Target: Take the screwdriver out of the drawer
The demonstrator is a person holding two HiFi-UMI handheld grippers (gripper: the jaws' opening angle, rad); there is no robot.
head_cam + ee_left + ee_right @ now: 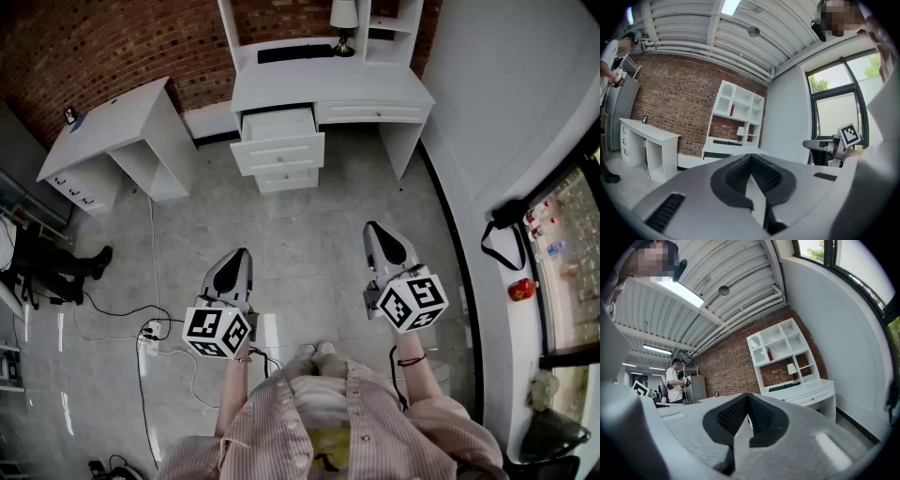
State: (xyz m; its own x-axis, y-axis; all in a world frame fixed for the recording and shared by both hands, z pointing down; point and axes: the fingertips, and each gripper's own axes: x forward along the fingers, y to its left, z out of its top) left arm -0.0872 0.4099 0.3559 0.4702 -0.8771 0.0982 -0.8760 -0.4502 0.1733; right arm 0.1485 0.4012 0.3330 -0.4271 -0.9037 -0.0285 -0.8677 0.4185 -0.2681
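While a person in a pink-and-white striped cotton shirt (281, 433) stands on the glossy grey tiled floor (319, 234), both hands hold their tools out in front, well short of the furniture. The left gripper (238, 255), grey plastic with black ribbed pads, has its jaws pressed together with nothing between them. The right gripper (376, 229) matches it, with its pads also meeting and empty. Each carries a white cube printed with black square markers, the left cube (217, 332) and the right cube (413, 302); these are coded patterns, not letters.

Black cables (148, 281) trail across the tiles to a white power strip (150, 331) on the left.

Further off stands a white wooden desk (375, 92) with a stack of drawers. The top white drawer (277, 123) is pulled out. The screwdriver cannot be made out from here, as the drawer's inside is too small to read. On the desktop lie a black keyboard (294, 53) and a small lamp with a pale shade (343, 19). A second plain white desk (112, 124) stands to the left, against the red brick wall (103, 47).
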